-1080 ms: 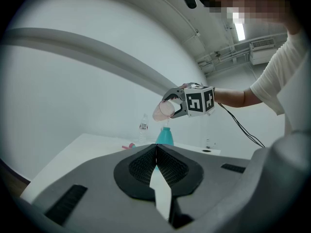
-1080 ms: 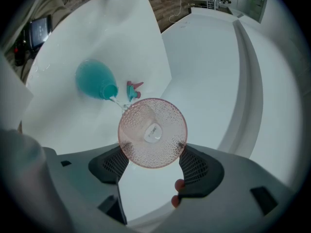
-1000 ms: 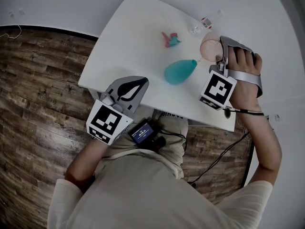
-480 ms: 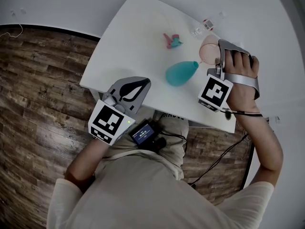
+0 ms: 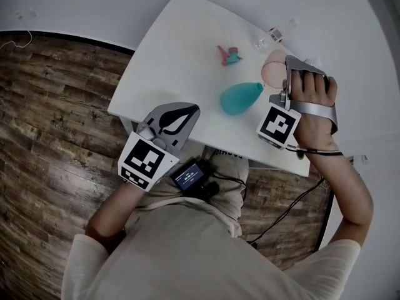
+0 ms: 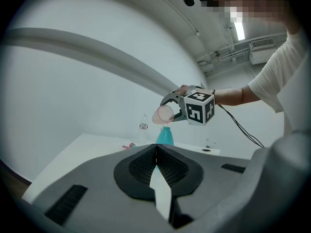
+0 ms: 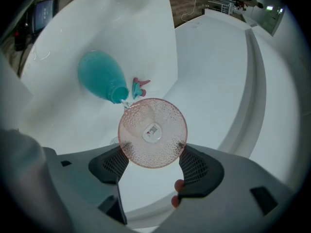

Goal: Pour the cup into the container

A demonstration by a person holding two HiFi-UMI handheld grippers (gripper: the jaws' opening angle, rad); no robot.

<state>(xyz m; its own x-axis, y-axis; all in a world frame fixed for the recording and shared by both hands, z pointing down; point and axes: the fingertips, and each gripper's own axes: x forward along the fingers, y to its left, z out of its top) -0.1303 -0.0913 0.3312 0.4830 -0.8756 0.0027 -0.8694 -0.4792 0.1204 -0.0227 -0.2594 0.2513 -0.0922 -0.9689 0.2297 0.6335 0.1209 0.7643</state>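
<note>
A beige short-sleeved T-shirt [image 5: 187, 255] fills the head view's 6 o'clock. The grey left gripper [image 5: 194, 109] and right gripper [image 5: 279, 67] each bear a white cube of black square markers: left cube [image 5: 145, 160] at 8 o'clock, right cube [image 5: 277, 125] at 3 o'clock. A black cable [image 5: 299, 200] trails at 4 o'clock.

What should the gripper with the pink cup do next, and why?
Probably tip the pink cup a little more. The right gripper grips it tilted, just above the narrow neck of the teal container, so more tilt should empty the rest into it.
</note>
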